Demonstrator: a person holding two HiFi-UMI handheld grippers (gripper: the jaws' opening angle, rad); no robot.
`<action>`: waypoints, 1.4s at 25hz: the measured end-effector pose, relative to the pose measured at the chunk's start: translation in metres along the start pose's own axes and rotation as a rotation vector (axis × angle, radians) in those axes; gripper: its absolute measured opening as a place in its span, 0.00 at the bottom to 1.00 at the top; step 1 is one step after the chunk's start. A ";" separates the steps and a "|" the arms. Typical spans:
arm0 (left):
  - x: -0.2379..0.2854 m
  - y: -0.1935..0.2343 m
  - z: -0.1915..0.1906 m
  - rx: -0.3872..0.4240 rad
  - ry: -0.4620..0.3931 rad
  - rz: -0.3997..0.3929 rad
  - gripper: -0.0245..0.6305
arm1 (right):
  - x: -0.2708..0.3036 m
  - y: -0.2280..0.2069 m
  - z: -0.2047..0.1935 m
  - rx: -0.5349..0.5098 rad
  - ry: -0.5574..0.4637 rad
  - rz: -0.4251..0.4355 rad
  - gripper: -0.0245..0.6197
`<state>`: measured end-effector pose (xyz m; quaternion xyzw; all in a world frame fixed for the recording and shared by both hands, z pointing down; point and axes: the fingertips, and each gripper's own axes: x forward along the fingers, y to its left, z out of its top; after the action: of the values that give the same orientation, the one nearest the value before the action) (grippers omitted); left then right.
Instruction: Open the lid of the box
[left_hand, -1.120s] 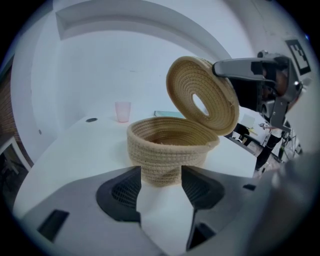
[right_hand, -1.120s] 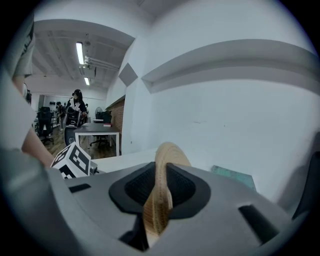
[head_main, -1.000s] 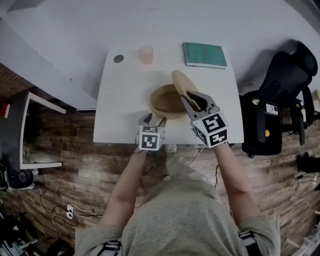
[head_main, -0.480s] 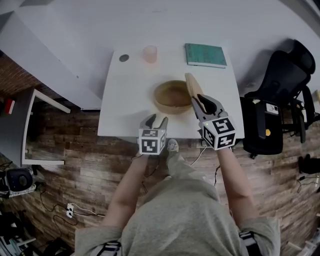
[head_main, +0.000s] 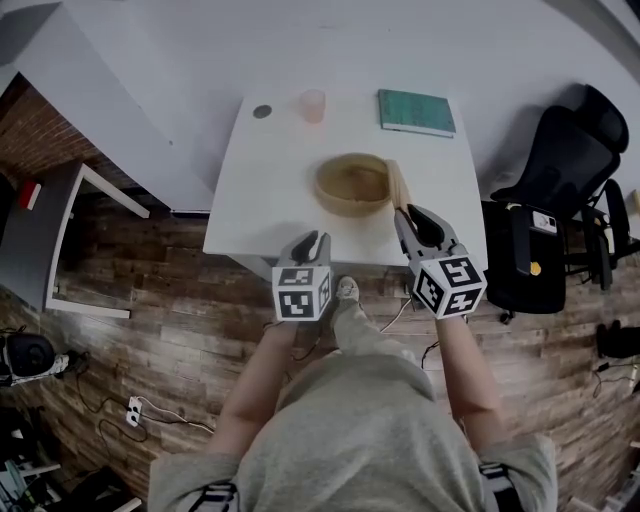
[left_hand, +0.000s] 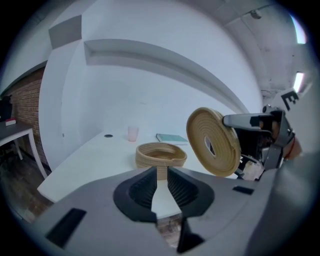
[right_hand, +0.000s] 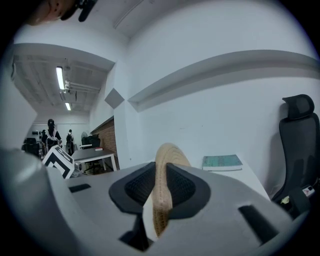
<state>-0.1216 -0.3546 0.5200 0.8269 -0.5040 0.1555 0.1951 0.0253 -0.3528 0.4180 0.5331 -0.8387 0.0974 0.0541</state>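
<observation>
The lid (head_main: 398, 183) is already off the box (head_main: 352, 183). It stands on edge in the air just to the right of the box's rim and apart from it. The right gripper (head_main: 418, 225) has it by the rim, and the right gripper view shows the woven edge pinched between both pads with most of the disc sticking out past them. The box sits open and looks empty, near the middle of the table (head_main: 265, 190).

As I judge it, what remains is to park the lid. With such a narrow grip on a wide, light disc, the lid can swing or twist in the pads, so move it slowly and hold the wrist steady. Take it to the bare tabletop on the right of the box. Stay short of the book (head_main: 416, 111) at the back and keep in from the near edge. Tip the lid flat and lower it until it bears on the table. Only then part the jaws, or it may roll away on its edge.

The left gripper (head_main: 310, 243) hangs at the front edge of the table, well short of the box. Its jaws have just been closing to a slim gap with nothing in it. It has no work here and is best kept out of the lid's path.
</observation>
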 end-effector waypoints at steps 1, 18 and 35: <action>-0.007 -0.003 0.001 -0.004 -0.010 -0.001 0.13 | -0.006 0.003 -0.001 0.013 -0.006 0.002 0.15; -0.107 -0.054 0.001 -0.064 -0.116 -0.070 0.07 | -0.096 0.051 -0.017 0.086 -0.059 0.041 0.15; -0.147 -0.055 -0.004 -0.067 -0.157 -0.073 0.07 | -0.129 0.072 -0.033 0.114 -0.062 0.055 0.15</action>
<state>-0.1384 -0.2162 0.4472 0.8473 -0.4922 0.0661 0.1884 0.0142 -0.2020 0.4171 0.5148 -0.8474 0.1301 -0.0053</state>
